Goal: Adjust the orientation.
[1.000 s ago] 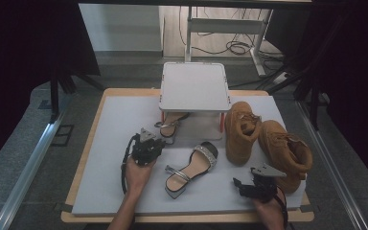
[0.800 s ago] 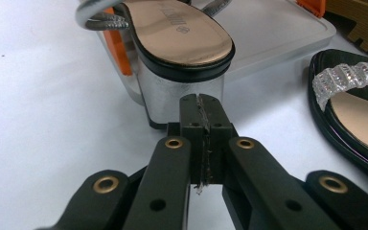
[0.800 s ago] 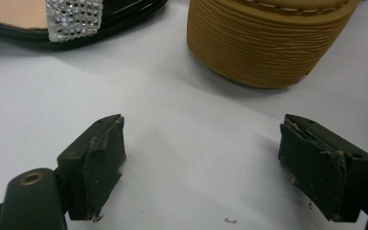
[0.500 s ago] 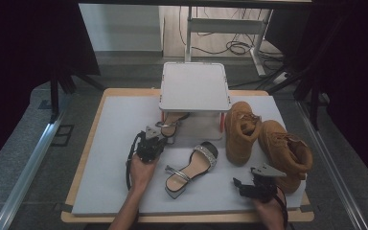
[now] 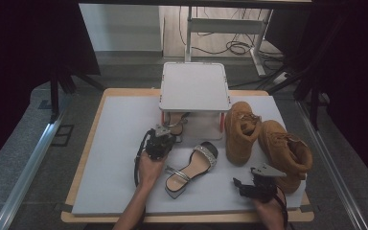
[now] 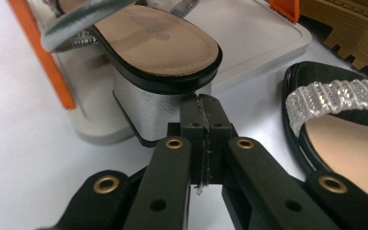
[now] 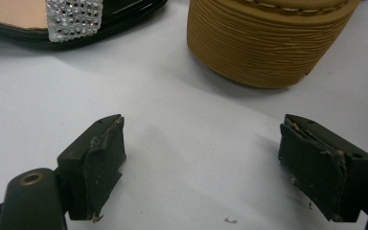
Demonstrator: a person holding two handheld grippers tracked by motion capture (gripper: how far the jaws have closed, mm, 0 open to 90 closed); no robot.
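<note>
While the insole print on the sandal (image 6: 143, 43) is unreadable, the left tool (image 6: 202, 103) is clenched empty, the right tool (image 7: 201, 163) released.

The high view looks forward and down over the whole table (image 5: 105, 191) from its near edge. The left gripper view sits low, close to a sandal heel (image 6: 165, 103) under the white stand (image 5: 195, 86). The right gripper view skims the table near a boot (image 7: 268, 43), probably at the near right corner; both share the sandal (image 5: 191, 167).

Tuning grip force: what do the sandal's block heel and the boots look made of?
Block heel: probably metallic silver foil over a hard core; mirror-like sheen. Boots: tan, matte suede or nubuck by the look; sole finely ribbed, likely rubber.
</note>
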